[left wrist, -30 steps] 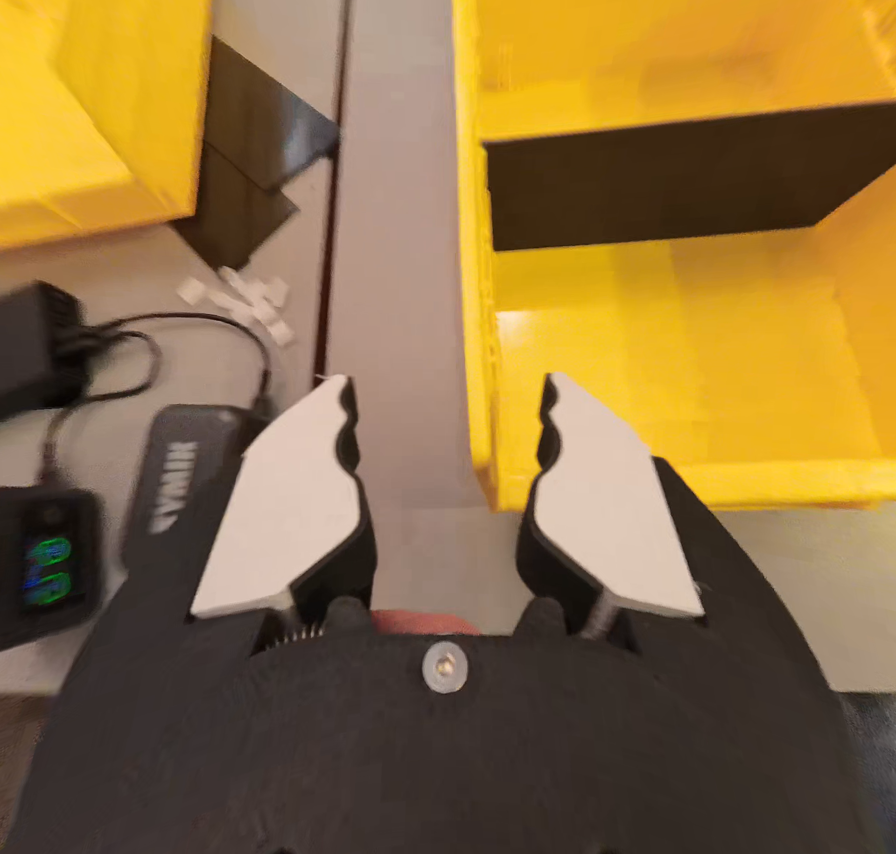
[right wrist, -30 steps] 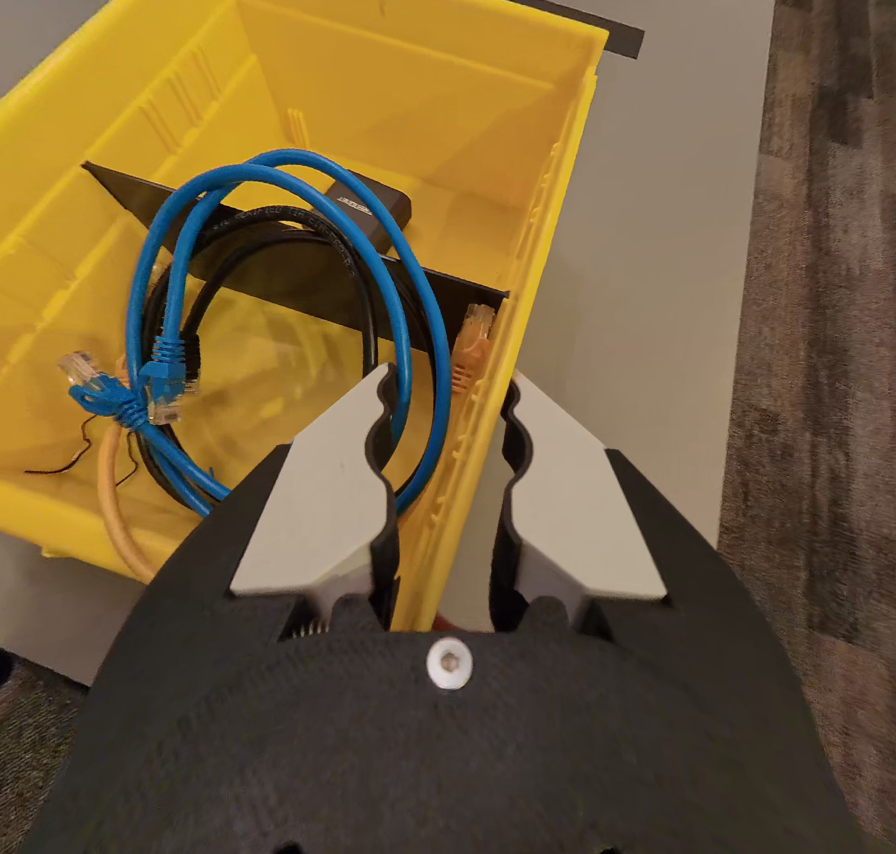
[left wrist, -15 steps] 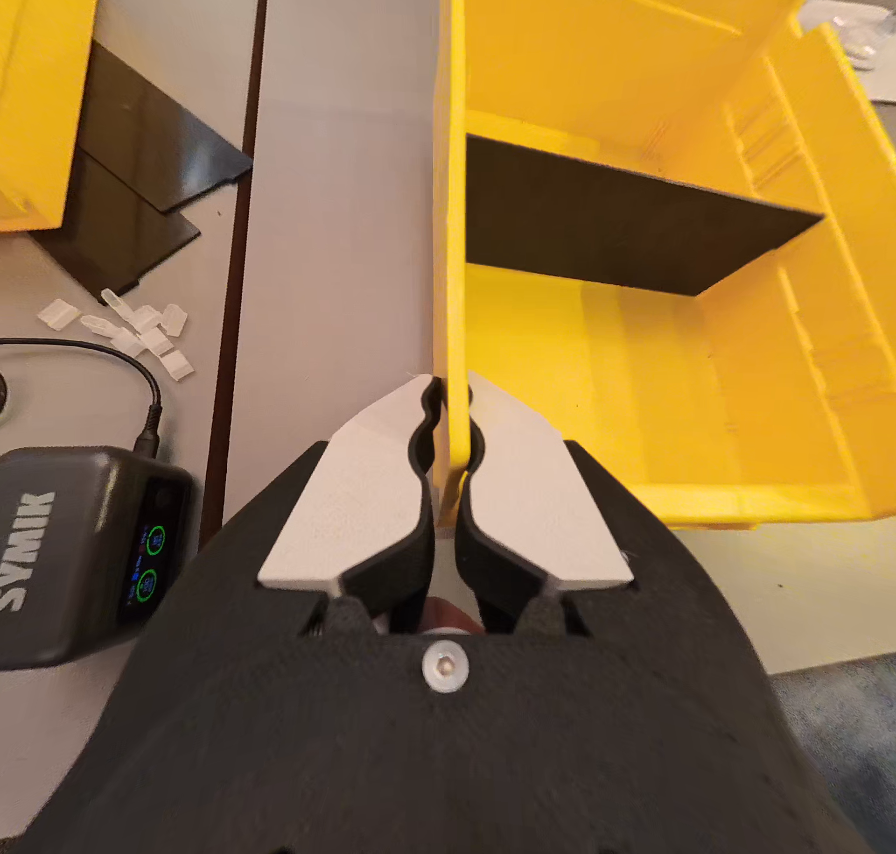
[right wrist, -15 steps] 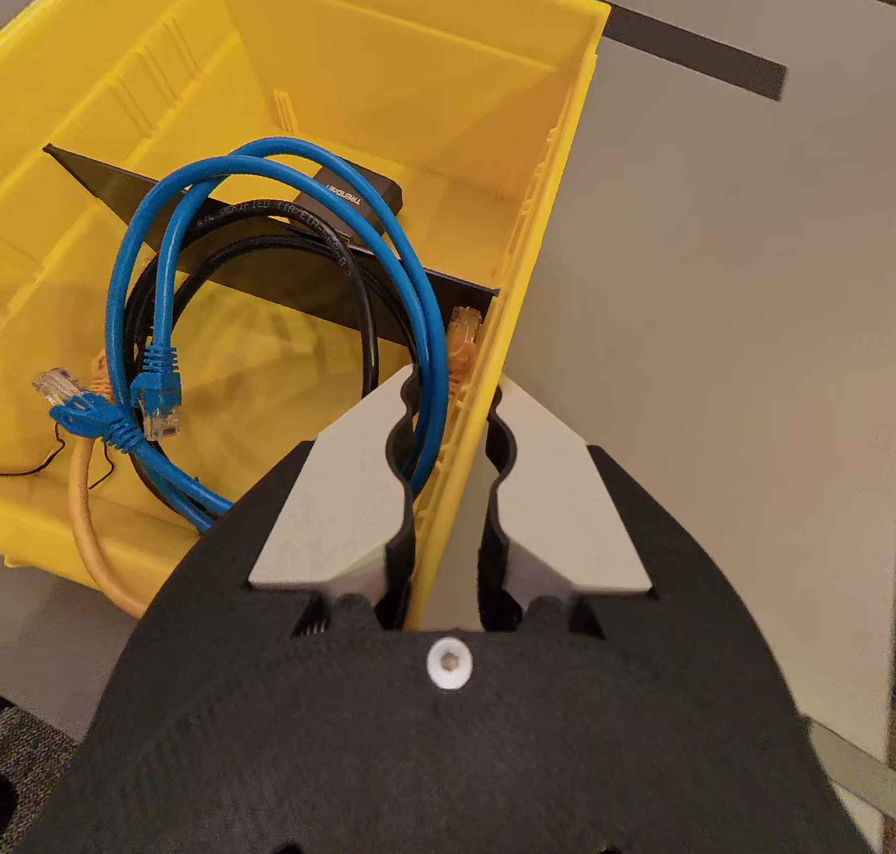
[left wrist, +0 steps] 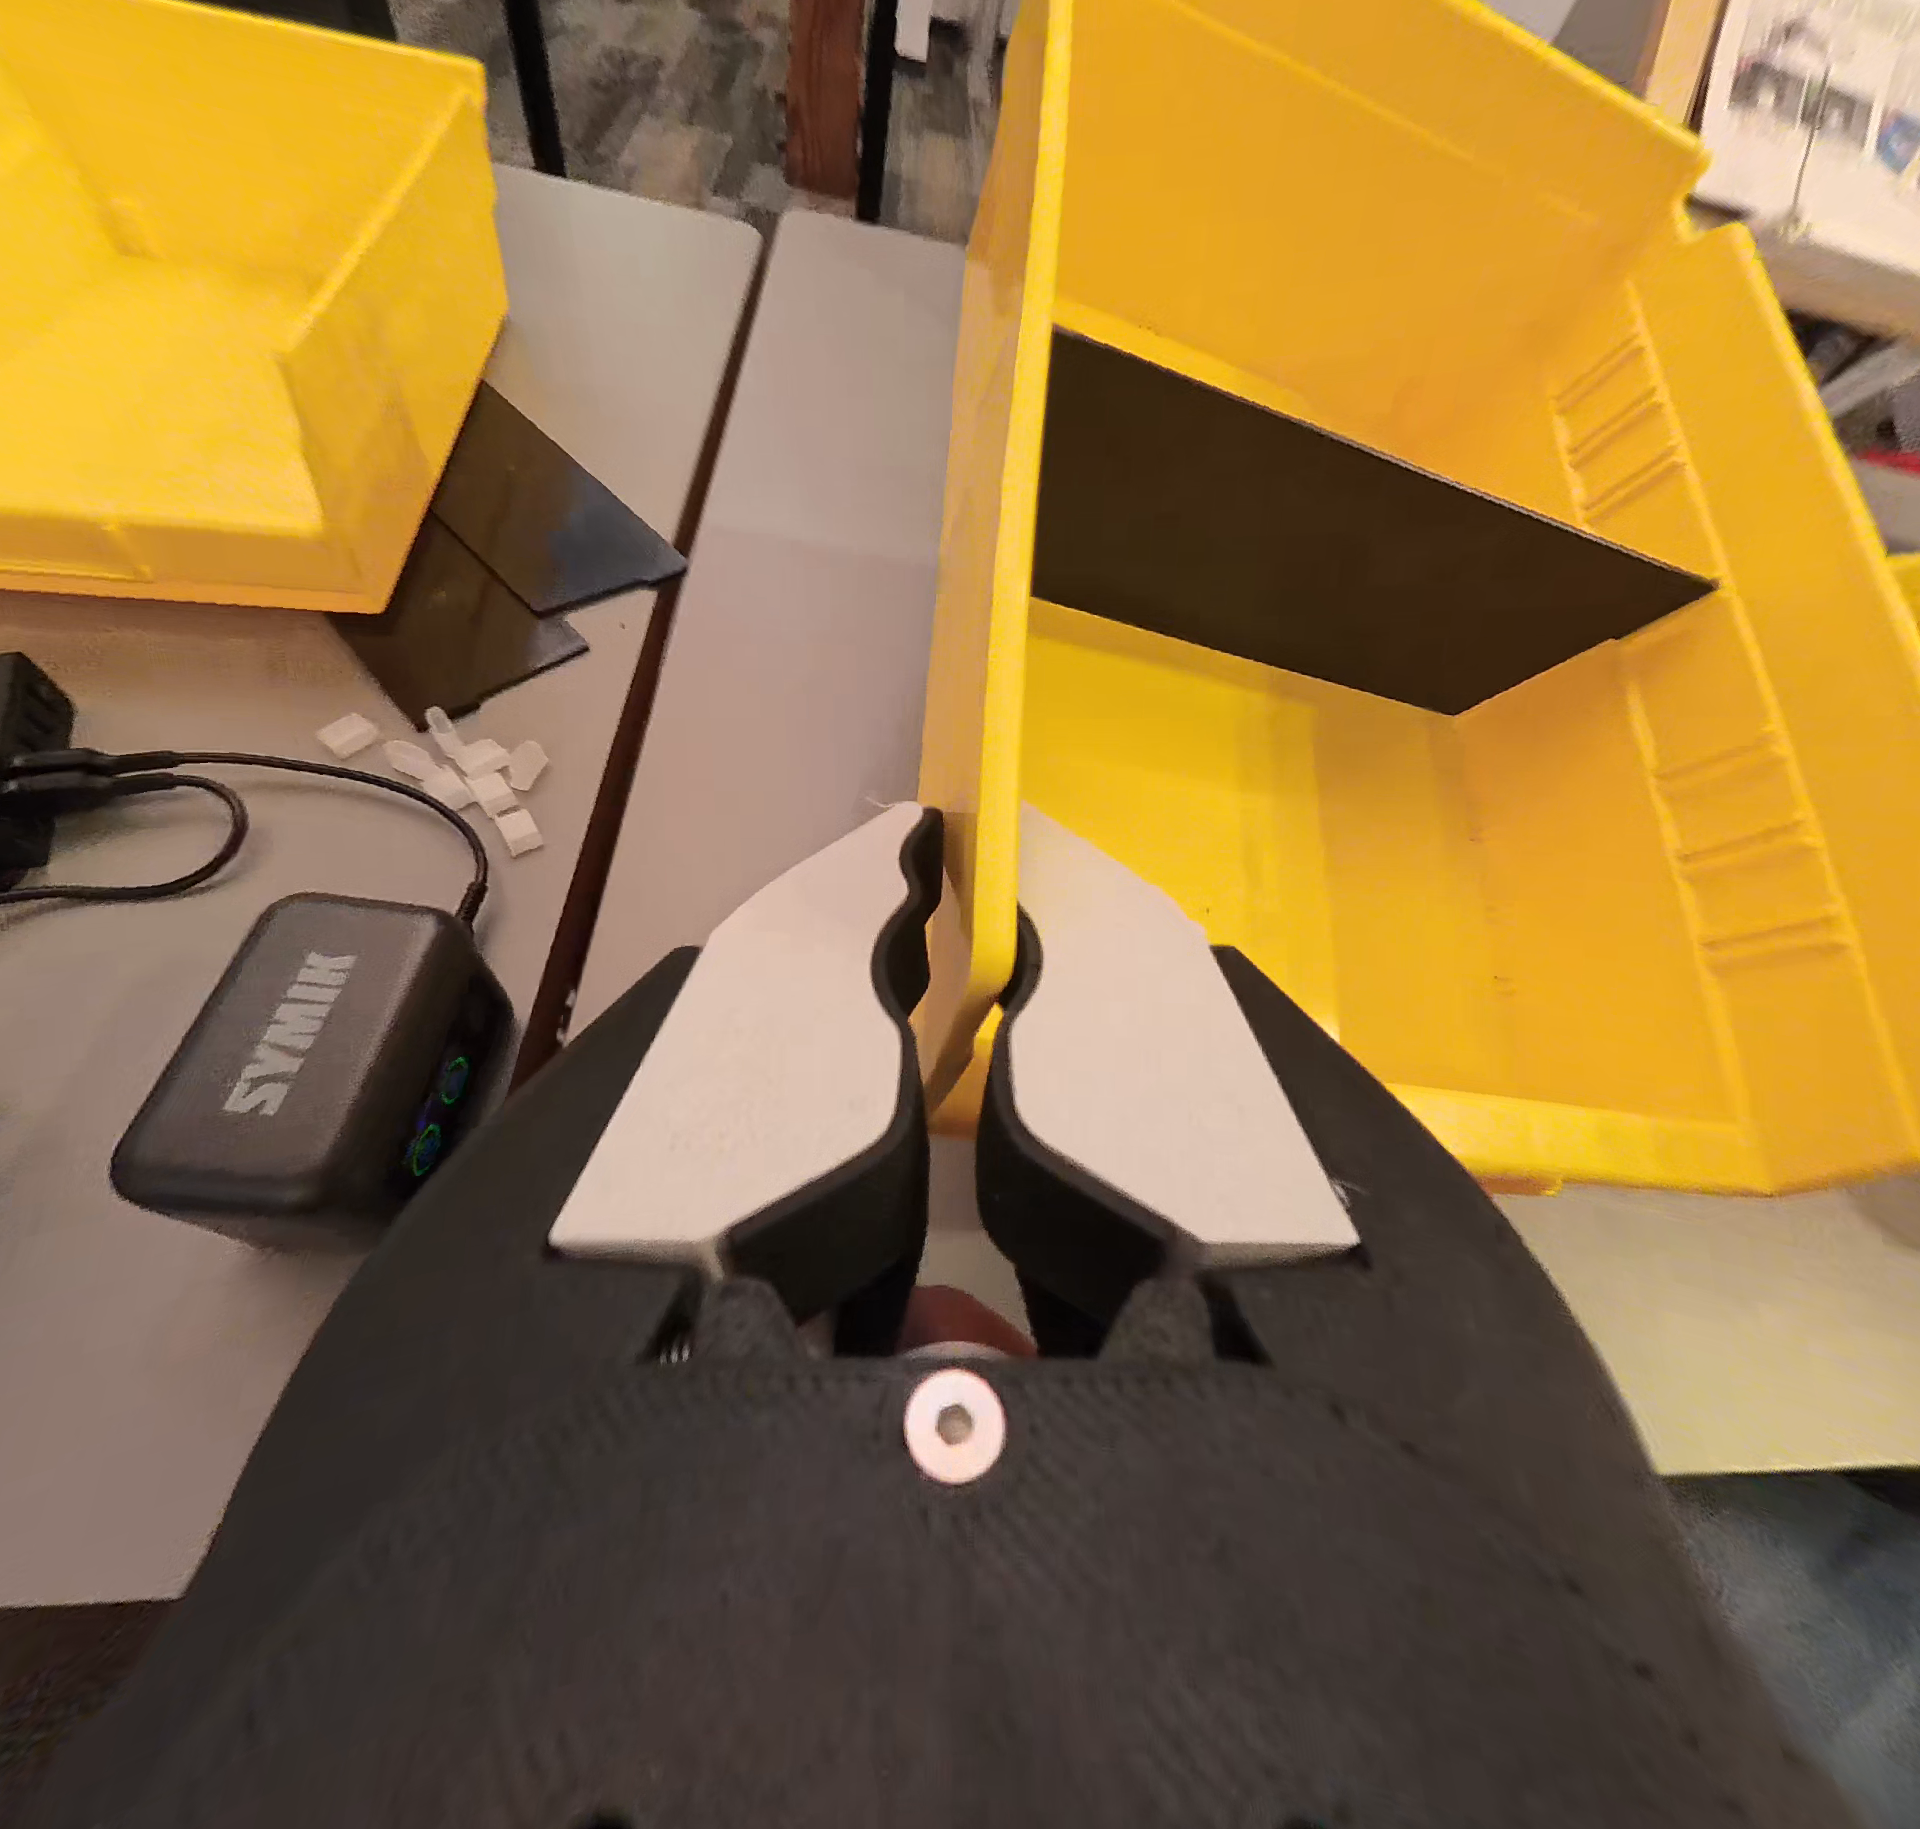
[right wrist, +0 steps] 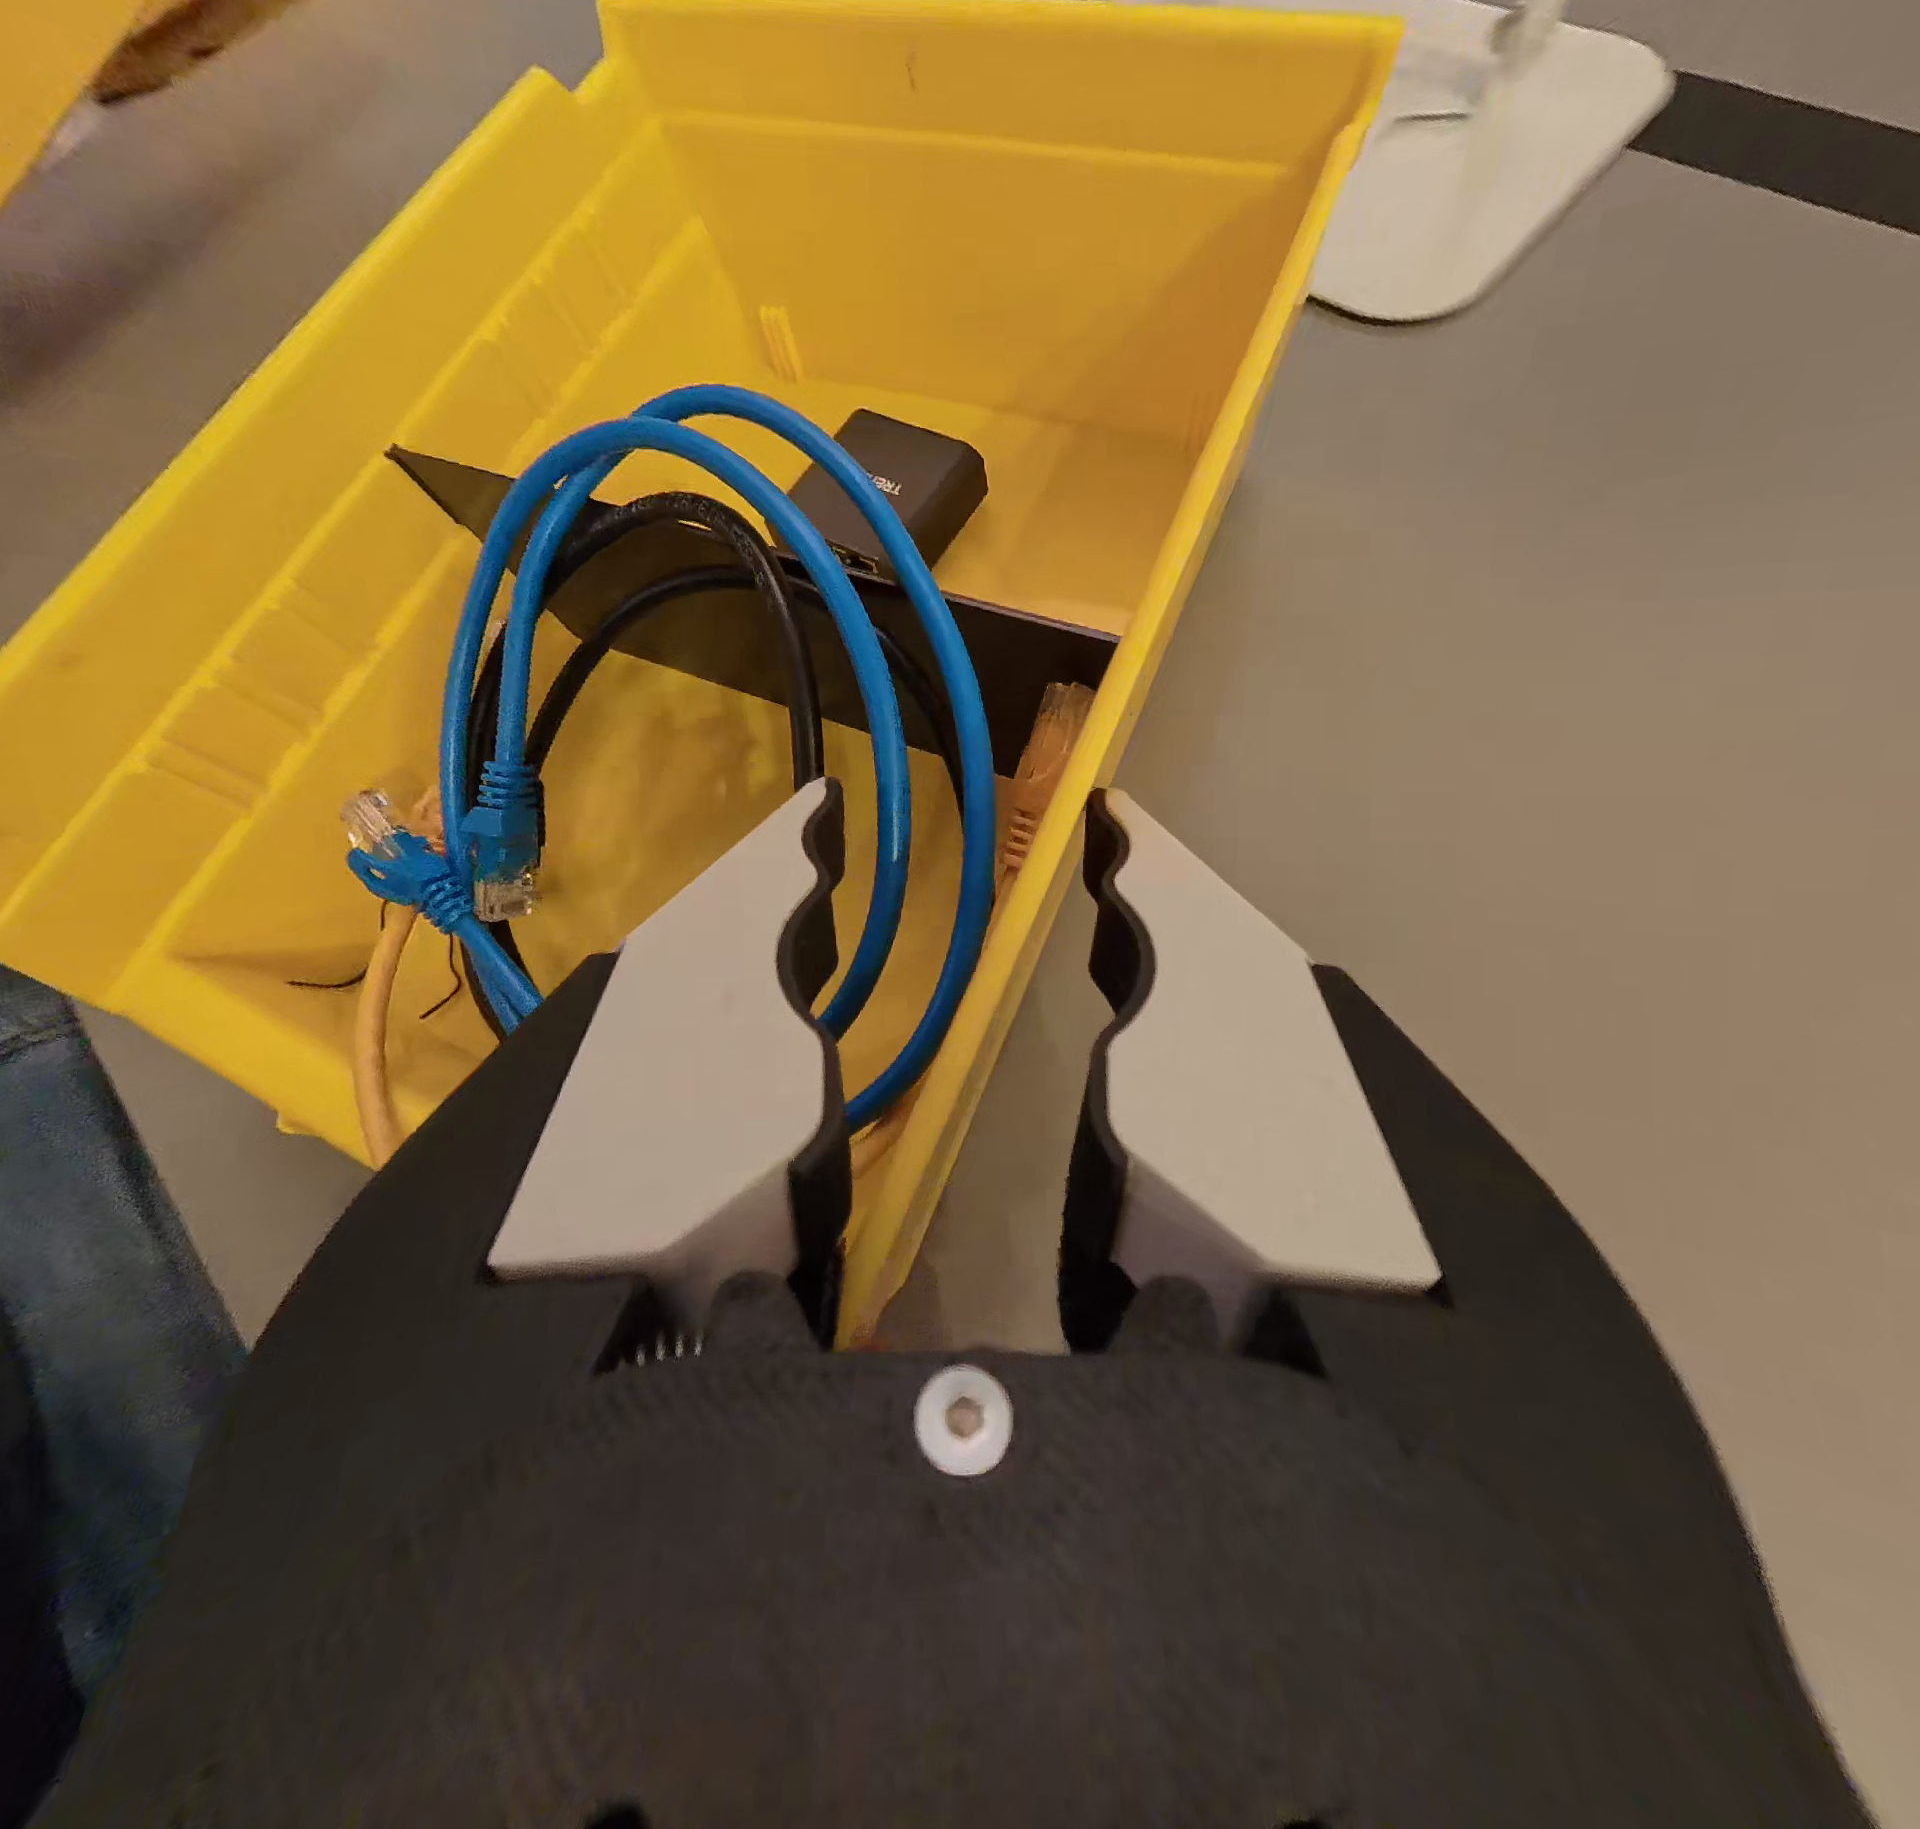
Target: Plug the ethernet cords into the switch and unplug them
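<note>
Left wrist view: the left gripper (left wrist: 977, 932) is clamped narrow on the left side wall of a yellow bin (left wrist: 987, 532), one finger outside and one inside it. A black divider (left wrist: 1340, 558) crosses that bin, and both compartments in view hold nothing. To the left on the grey table (left wrist: 810, 491) lie a dark power bank (left wrist: 301, 1057) with its cable (left wrist: 343, 803), small white clips (left wrist: 468, 771), and another yellow bin (left wrist: 208, 345). In the right wrist view, the right gripper (right wrist: 961, 932) stands parted, straddling the bin's right wall (right wrist: 1174, 657) without visibly pinching it. Coiled blue ethernet cords (right wrist: 883, 740) with black (right wrist: 790, 657) and yellow (right wrist: 379, 1031) ones sit in the near compartment; the black switch (right wrist: 894, 480) lies beyond the divider.
</note>
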A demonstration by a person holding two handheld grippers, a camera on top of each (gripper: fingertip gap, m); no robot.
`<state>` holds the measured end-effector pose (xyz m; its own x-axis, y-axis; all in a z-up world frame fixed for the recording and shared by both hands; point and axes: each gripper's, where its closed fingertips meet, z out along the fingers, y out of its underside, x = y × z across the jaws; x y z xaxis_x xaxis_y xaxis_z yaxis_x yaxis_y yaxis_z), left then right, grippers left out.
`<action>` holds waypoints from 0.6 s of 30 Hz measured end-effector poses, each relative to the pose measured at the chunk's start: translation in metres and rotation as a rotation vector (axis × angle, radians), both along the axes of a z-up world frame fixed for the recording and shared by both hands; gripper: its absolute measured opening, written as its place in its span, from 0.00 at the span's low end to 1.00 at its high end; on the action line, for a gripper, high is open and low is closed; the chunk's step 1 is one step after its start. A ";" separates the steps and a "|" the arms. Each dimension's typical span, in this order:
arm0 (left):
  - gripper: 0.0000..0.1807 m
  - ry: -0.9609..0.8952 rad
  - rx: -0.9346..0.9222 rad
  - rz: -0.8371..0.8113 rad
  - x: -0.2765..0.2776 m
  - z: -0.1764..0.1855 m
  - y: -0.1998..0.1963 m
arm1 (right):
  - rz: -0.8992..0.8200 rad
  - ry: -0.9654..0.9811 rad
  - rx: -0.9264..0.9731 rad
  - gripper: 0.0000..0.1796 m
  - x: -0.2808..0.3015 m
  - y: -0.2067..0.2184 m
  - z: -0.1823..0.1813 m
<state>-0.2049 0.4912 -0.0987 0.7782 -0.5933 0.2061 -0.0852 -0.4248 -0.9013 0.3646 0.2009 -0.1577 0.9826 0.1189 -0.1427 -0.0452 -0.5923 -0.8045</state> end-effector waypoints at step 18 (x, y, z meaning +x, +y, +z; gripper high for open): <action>0.02 -0.178 0.072 0.030 -0.015 0.041 -0.019 | 0.074 0.023 0.009 0.12 -0.102 0.128 -0.004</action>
<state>-0.2197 0.4725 -0.0575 0.7506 -0.5886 0.3002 0.0904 -0.3585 -0.9291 0.2626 0.3293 -0.1612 0.9677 0.1921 -0.1633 -0.0199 -0.5876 -0.8089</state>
